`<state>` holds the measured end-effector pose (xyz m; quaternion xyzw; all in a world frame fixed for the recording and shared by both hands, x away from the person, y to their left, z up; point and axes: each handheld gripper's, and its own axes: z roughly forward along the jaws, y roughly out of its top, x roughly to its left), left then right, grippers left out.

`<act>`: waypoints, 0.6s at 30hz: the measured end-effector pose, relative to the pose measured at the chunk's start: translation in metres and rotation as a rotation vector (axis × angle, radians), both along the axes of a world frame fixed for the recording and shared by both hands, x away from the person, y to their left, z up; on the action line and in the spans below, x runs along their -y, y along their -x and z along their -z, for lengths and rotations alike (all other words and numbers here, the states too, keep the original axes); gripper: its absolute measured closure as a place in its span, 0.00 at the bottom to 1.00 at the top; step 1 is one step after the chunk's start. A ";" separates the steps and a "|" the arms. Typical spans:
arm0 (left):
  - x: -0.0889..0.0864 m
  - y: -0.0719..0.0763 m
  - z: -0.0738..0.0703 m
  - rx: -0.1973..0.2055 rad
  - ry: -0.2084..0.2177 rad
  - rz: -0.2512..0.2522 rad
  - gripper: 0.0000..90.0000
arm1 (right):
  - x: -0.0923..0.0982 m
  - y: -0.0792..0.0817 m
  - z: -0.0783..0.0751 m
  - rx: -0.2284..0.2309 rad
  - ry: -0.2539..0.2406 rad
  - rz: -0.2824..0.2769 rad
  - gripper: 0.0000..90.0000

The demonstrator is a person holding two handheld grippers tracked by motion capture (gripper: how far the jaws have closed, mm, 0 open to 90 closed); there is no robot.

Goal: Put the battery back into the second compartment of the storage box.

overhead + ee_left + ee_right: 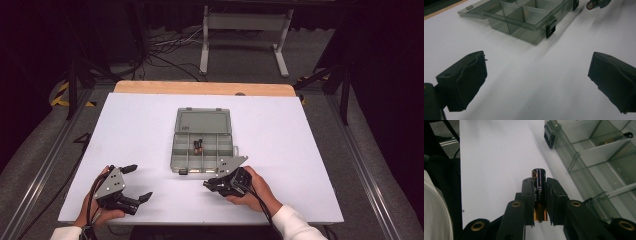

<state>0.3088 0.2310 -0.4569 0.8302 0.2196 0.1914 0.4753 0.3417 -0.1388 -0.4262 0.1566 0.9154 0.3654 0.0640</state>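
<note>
At a white-topped table [150, 130], we hold a two-jaw gripper in each hand. Our right gripper [540, 192] has its jaws clamped on a battery [539, 187], black along most of its body with a copper-coloured end toward the gripper's base; the black end pokes out past the fingertips. In the high view this right gripper [212, 184] sits low over the table just in front of the near right corner of the organizer box [203, 150], with our right hand [257, 192] wrapped around its body.

The organizer box is a clear, grey-tinted plastic case, its lid [203, 121] folded back flat on the table on the far side. Dividers split the tray into compartments, and two more batteries [198, 146] lie together in a middle compartment. A black latch [550, 27] hangs on the tray's front wall, seen closest in the left gripper view.

Our left gripper [138, 182] rests well apart from the box, near the table's front left corner, held in our left hand [100, 210]. Its jaws stand wide apart with nothing between them but bare white tabletop, as the left gripper view shows [537, 75].
</note>
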 end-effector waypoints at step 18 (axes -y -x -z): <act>-0.001 0.000 -0.001 0.004 -0.001 -0.004 0.03 | 0.004 -0.023 -0.037 0.085 -0.114 0.117 0.86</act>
